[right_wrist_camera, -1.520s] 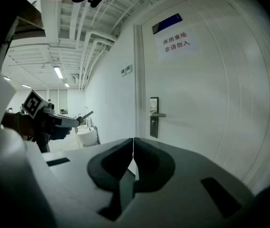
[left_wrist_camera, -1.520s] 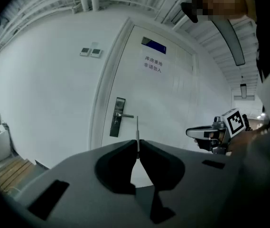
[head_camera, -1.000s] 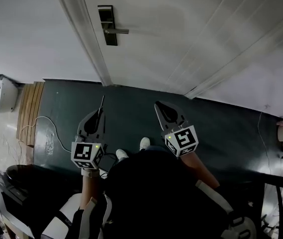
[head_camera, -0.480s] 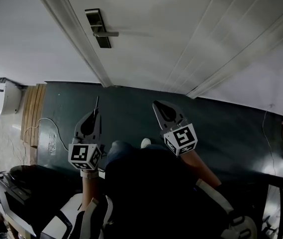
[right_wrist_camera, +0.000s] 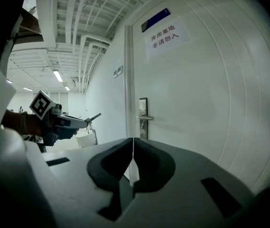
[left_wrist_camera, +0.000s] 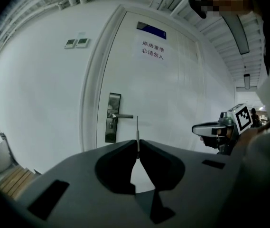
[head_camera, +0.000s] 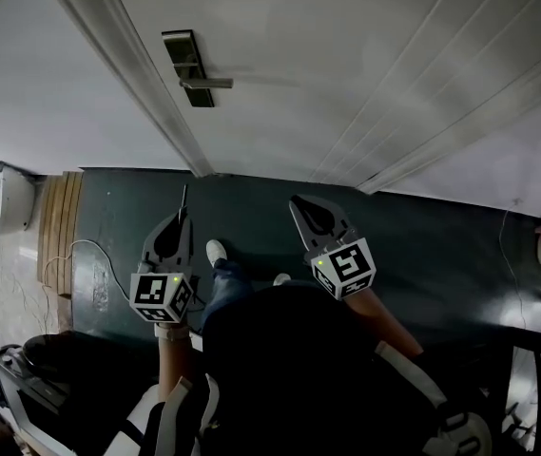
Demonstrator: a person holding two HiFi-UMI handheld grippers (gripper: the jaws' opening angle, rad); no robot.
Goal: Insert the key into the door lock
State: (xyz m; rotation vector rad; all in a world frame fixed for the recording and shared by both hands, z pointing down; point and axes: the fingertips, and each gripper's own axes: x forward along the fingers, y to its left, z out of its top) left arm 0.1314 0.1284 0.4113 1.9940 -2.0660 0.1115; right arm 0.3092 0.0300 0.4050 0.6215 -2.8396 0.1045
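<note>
In the left claw, key pinched at its base, blade straight out ahead. Left forearm low at the person's side, claw level and aimed forward. Right claw alongside, jaws together on nothing, same heading. Grasp done, insertion not started: key tip well apart from the lock on the door, which sits ahead and a bit left of the tip. Left to do, I'd say: close in, line up, push home
</note>
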